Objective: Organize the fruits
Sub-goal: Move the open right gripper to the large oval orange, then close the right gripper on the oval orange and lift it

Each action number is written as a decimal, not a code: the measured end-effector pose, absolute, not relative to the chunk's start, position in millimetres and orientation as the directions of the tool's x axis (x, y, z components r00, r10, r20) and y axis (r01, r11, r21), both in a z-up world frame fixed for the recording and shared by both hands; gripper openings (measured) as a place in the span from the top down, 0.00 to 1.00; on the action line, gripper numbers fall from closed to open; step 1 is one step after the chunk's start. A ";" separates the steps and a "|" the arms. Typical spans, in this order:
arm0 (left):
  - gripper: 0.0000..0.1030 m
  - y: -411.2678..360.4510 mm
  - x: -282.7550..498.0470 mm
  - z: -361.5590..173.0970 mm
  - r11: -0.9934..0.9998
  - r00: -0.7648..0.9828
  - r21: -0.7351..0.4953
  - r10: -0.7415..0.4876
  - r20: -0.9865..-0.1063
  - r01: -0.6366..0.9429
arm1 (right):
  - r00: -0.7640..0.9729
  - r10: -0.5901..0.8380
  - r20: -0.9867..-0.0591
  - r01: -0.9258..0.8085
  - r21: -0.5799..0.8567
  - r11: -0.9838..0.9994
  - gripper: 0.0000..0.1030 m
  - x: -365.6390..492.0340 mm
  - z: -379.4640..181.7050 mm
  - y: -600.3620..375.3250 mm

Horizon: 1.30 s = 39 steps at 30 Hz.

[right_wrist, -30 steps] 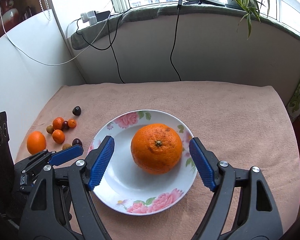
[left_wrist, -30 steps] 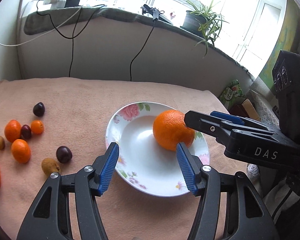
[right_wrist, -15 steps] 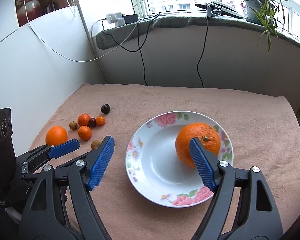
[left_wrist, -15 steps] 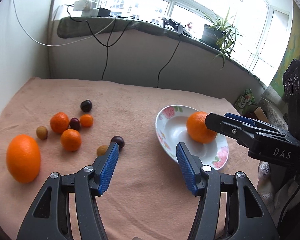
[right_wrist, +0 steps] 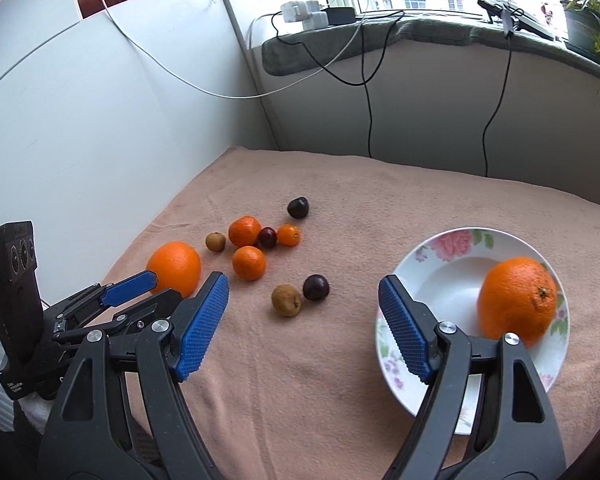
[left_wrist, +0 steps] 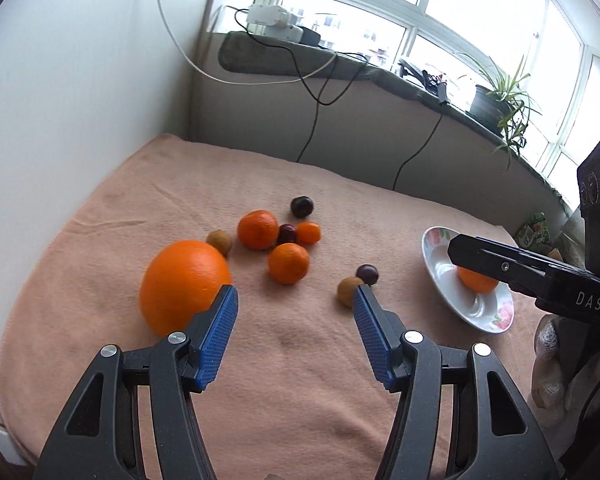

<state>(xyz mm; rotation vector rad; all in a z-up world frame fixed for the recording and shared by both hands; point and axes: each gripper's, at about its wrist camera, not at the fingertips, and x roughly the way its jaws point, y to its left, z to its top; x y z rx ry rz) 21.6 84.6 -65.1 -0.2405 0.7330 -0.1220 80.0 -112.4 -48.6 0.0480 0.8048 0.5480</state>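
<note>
A white floral plate (right_wrist: 452, 256) holds one large orange (right_wrist: 518, 298); the plate also shows in the left wrist view (left_wrist: 440, 258). A second large orange (left_wrist: 184, 284) lies on the peach cloth, just left of my left gripper (left_wrist: 294, 312), which is open and empty above the cloth. Several small fruits lie in a loose cluster: mandarins (left_wrist: 289, 263), dark plums (left_wrist: 367, 274) and brown kiwis (left_wrist: 347, 291). My right gripper (right_wrist: 302, 312) is open and empty, its right finger over the plate's near rim.
A white wall (left_wrist: 80, 100) borders the cloth on the left. A grey ledge (right_wrist: 420, 28) with cables, a power strip and a potted plant (left_wrist: 496, 100) runs along the back. The cloth's right edge drops off past the plate.
Both grippers have swung left, away from the plate and toward the loose fruit. The left gripper now sits beside the large orange on the cloth. Both stayed open.
</note>
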 end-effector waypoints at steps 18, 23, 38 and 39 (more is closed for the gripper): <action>0.42 147.2 20.5 -100.7 0.955 0.710 -0.293 -0.173 -0.683 -0.049 | 0.365 0.573 -0.734 -0.544 0.331 0.771 0.22 102.1 -86.2 -1.4; 0.42 147.6 24.7 -106.7 0.955 0.701 -0.295 -0.185 -0.688 -0.037 | 0.317 0.590 -0.743 -0.541 0.369 0.756 0.22 109.4 -95.1 16.4; 0.37 145.8 39.6 -115.6 0.946 0.677 -0.324 -0.241 -0.695 0.004 | 0.190 0.621 -0.760 -0.516 0.461 0.722 0.23 129.0 -124.3 49.0; 0.37 146.5 39.8 -115.8 0.944 0.677 -0.330 -0.244 -0.695 0.001 | 0.185 0.626 -0.758 -0.518 0.466 0.717 0.25 129.3 -124.2 49.0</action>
